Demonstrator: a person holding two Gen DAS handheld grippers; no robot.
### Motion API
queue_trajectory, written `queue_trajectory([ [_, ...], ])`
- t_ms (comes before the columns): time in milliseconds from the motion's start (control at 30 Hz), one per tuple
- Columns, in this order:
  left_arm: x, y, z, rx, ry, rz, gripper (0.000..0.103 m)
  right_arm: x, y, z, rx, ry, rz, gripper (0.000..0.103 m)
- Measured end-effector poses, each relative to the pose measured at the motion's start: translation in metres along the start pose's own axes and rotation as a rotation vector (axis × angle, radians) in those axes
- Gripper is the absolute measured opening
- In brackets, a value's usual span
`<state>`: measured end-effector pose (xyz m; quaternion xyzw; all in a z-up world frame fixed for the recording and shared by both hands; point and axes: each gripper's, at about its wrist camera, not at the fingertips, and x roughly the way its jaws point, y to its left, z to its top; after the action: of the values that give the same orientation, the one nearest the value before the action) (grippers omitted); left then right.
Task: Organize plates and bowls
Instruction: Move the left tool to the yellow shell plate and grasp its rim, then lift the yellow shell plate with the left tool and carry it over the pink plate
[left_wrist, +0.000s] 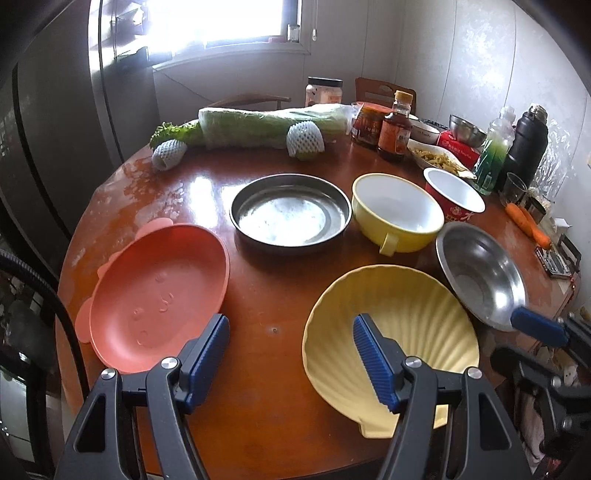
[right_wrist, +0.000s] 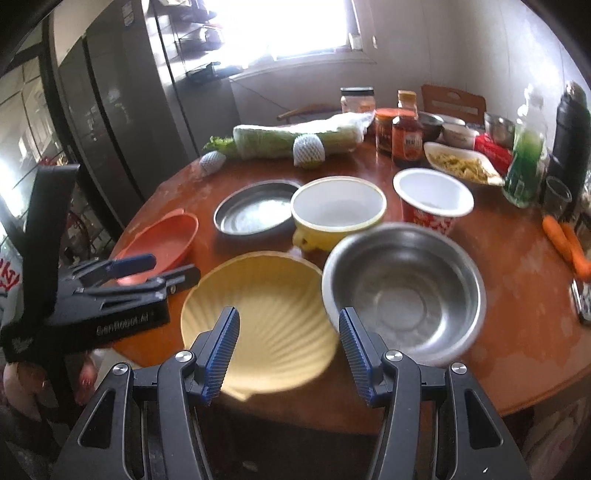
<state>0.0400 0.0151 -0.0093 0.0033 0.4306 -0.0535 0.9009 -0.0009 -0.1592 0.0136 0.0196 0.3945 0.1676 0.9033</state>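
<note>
Presently both hand-held grippers, left (left_wrist: 290, 334) and right (right_wrist: 288, 328), hang open and empty. Next likely grasp: shell plate (left_wrist: 406, 306) at six o'clock on the tabletop (left_wrist: 266, 295).

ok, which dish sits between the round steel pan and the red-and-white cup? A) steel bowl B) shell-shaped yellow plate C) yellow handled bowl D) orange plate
C: the yellow handled bowl stands between the round steel pan and the red-and-white cup in both wrist views.

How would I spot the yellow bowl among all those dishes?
On the round wooden table, find the steel pan mid-table. The yellow bowl sits just right of it, with a red cup beyond. Only it is white inside with a small handle.
</note>
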Motion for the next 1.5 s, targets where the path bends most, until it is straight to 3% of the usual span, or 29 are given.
queue_trajectory([
  [367, 0.018, -0.006, -0.007, 0.015, 0.048, -0.002, 0.069, 0.018, -0.004, -0.033, 0.025, 0.082, -0.022, 0.058],
  [900, 0.043, -0.013, -0.005, 0.040, 0.102, -0.038, 0.069, 0.051, -0.013, -0.029, 0.049, 0.119, -0.034, 0.054],
  [1033, 0.047, -0.016, -0.007, 0.050, 0.122, -0.060, 0.054, 0.054, -0.009, -0.028, 0.023, 0.114, -0.033, 0.044],
  [1133, 0.047, -0.019, -0.008, 0.059, 0.131, -0.082, 0.044, 0.056, -0.005, -0.027, 0.008, 0.114, -0.037, 0.043],
  [1500, 0.019, -0.005, -0.012, 0.062, 0.086, -0.032, 0.044, 0.056, 0.012, -0.018, -0.016, 0.110, -0.021, 0.041],
])
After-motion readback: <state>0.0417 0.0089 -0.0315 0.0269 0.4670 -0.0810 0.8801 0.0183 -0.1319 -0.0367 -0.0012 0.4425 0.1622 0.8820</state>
